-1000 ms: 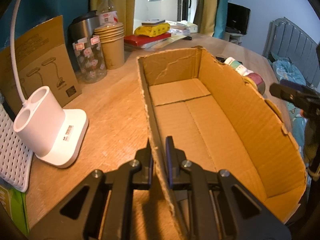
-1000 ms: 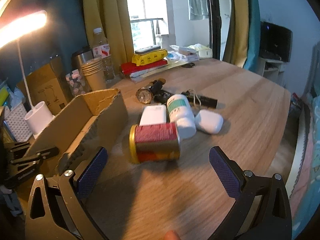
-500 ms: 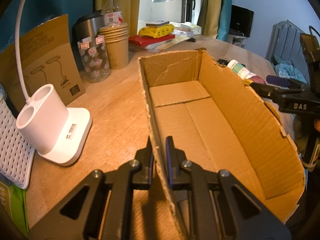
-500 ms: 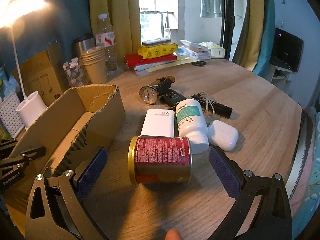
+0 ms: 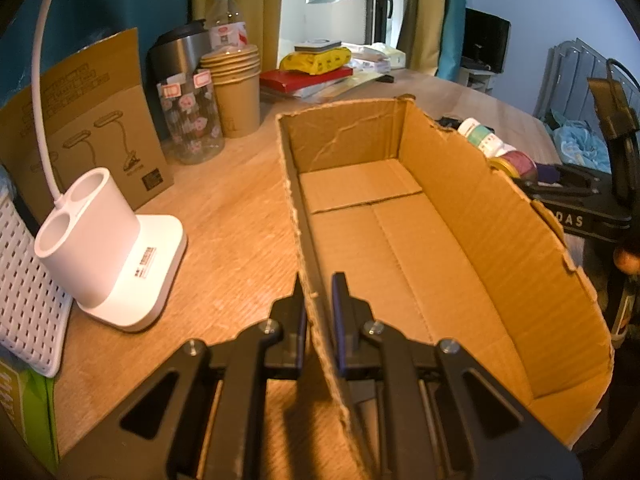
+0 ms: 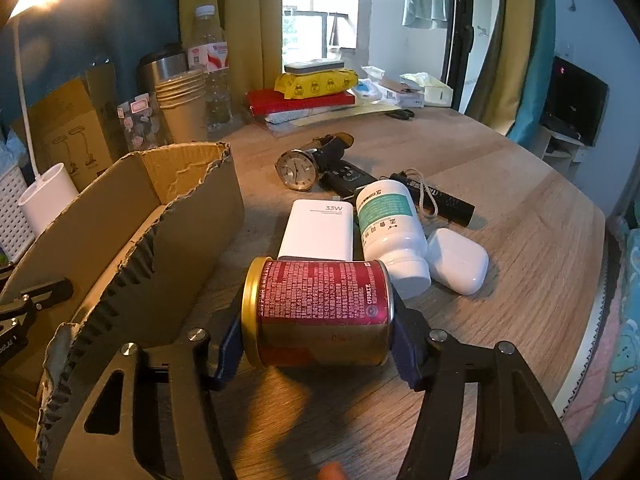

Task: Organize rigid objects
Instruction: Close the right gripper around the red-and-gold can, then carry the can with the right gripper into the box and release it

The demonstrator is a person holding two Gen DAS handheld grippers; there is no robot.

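On the wooden table point(image 6: 520, 184), torn cardboard box point(image 5: 400, 216) lay open-topped, left gripper point(image 5: 318, 312) pinched onto its near wall, right gripper point(image 6: 318, 340) clamped both ends of the red-and-gold can point(image 6: 320, 312) lying sideways beside the box, white power bank point(image 6: 320, 228) just behind.

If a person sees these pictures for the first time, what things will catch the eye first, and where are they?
First, the red and gold can, lying on its side on the wooden table between the fingers of the right gripper. Next, the empty cardboard box to its left, with the left gripper clamped on its near wall. Behind the can lie a white power bank and a white pill bottle.
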